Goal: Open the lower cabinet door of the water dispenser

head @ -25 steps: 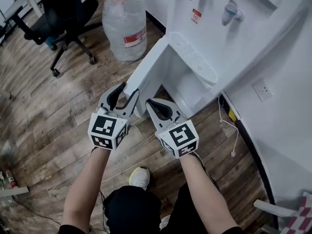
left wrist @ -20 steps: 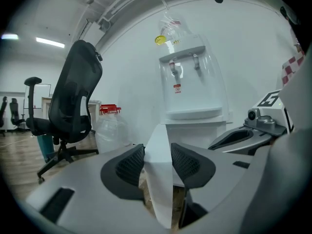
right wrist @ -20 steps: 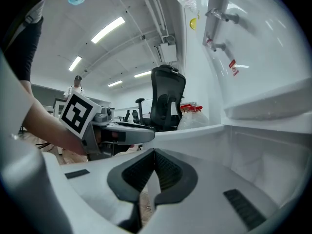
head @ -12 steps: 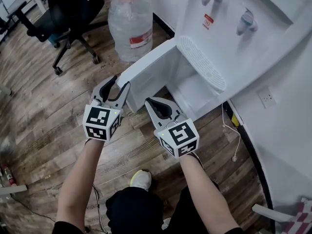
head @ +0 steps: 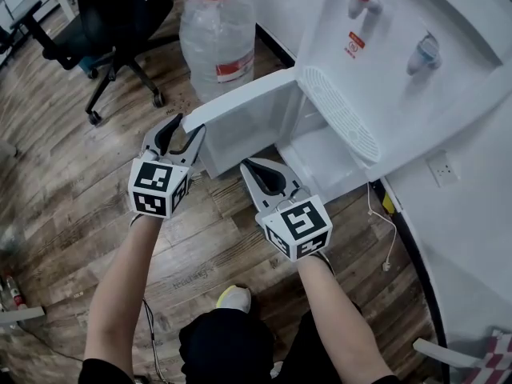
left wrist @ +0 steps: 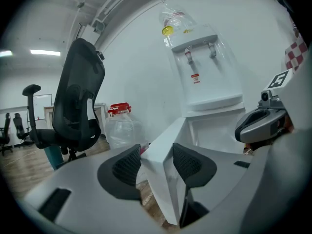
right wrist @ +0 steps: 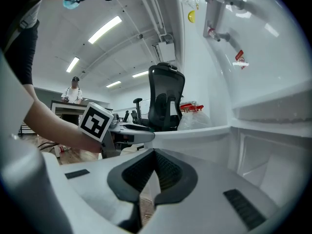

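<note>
A big clear water jug (head: 218, 34) with a red cap stands on the wood-plank floor (head: 64, 174). A black office chair (head: 112, 14) sits just left of the jug; a wall socket (head: 442, 169) and a thin white cable (head: 392, 229) are well to its right

The cabinet door (head: 248, 102) stands between the left gripper's (head: 190, 125) fingers (left wrist: 127, 165), a water jug (head: 218, 34) behind it.

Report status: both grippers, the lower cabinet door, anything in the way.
Left gripper clamps lower cabinet door edge, fingers just eased wider. Right gripper shut, empty. Door swung open. Water jug close behind it.
</note>
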`<move>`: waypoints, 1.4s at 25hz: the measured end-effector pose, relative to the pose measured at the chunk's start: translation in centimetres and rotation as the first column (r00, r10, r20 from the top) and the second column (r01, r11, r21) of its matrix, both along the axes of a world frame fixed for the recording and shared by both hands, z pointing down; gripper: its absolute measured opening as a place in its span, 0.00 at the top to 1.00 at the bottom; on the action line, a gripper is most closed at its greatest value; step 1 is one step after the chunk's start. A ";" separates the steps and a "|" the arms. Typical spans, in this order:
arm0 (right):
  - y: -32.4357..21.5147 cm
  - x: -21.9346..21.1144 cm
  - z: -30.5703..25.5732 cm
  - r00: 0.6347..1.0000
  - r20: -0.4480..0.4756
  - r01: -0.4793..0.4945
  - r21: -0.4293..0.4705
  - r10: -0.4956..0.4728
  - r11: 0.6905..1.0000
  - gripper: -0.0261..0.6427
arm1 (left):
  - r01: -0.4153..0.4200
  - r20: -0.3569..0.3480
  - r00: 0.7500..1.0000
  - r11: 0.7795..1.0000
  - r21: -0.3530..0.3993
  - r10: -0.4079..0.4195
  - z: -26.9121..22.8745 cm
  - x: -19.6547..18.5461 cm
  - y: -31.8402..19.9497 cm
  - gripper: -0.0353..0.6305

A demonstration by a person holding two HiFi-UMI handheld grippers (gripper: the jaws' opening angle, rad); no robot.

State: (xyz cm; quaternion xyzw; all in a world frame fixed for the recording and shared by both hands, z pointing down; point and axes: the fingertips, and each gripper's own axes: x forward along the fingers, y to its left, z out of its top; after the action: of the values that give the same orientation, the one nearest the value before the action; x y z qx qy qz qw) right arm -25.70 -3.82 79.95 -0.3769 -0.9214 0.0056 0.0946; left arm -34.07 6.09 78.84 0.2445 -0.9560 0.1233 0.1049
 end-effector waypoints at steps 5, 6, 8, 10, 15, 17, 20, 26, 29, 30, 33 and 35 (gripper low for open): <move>0.1 -0.8 0.0 1.000 -0.005 -0.005 -0.002 0.005 1.000 0.93 | 0.015 -0.003 1.000 1.000 -0.006 -0.015 0.1 -2.1 1.4 0.63; 0.1 -0.9 0.0 1.000 -0.006 -0.006 -0.002 0.006 1.000 0.93 | 0.020 -0.002 1.000 1.000 -0.007 -0.020 0.1 -2.6 1.7 0.63; -0.1 -1.1 0.1 1.000 -0.007 -0.010 0.000 0.010 1.000 0.93 | 0.032 -0.002 0.999 0.999 -0.013 -0.032 0.1 -3.6 2.2 0.63; -0.3 -1.3 0.2 1.000 -0.008 -0.015 0.002 0.015 1.000 0.93 | 0.044 -0.007 0.999 0.999 -0.026 -0.044 0.4 -4.4 2.7 0.64; -0.7 -1.6 0.5 1.000 -0.014 -0.025 0.004 0.025 1.000 0.93 | 0.061 -0.027 0.998 0.996 -0.066 -0.063 1.6 -5.9 3.5 0.64; -0.8 -1.7 0.6 1.000 -0.015 -0.027 0.007 0.027 1.000 0.93 | 0.069 -0.033 0.997 0.995 -0.074 -0.071 2.0 -6.6 3.8 0.64; -1.2 -1.8 0.8 0.999 -0.019 -0.031 0.011 0.031 0.999 0.93 | 0.075 -0.035 0.996 0.993 -0.091 -0.078 2.3 -7.5 4.1 0.64; -2.0 -2.0 1.1 0.999 -0.019 -0.050 0.009 0.050 0.999 0.93 | 0.070 -0.023 0.997 0.987 -0.143 -0.074 2.1 -9.7 4.3 0.64; -2.2 -1.7 1.5 0.998 -0.026 -0.054 0.008 0.054 0.998 0.93 | 0.089 -0.029 0.995 0.987 -0.132 -0.093 2.2 -10.3 4.5 0.64; -2.2 -1.6 1.6 0.998 -0.027 -0.055 0.012 0.056 0.998 0.93 | 0.096 -0.033 0.994 0.988 -0.124 -0.101 2.3 -10.5 4.5 0.64; -2.5 -1.3 1.6 0.998 -0.028 -0.057 0.020 0.058 0.998 0.93 | 0.104 -0.039 0.993 0.987 -0.125 -0.110 2.4 -10.7 4.3 0.65; -3.0 -1.2 1.5 0.997 -0.027 -0.065 0.020 0.065 0.998 0.93 | 0.103 -0.044 0.993 0.986 -0.129 -0.109 2.5 -10.6 4.2 0.65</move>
State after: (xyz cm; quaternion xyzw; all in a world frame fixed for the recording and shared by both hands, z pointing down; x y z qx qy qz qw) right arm -26.91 -6.80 81.40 -0.3457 -0.9318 0.0050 0.1109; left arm -44.70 10.32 81.36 0.1893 -0.9550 0.1716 0.1508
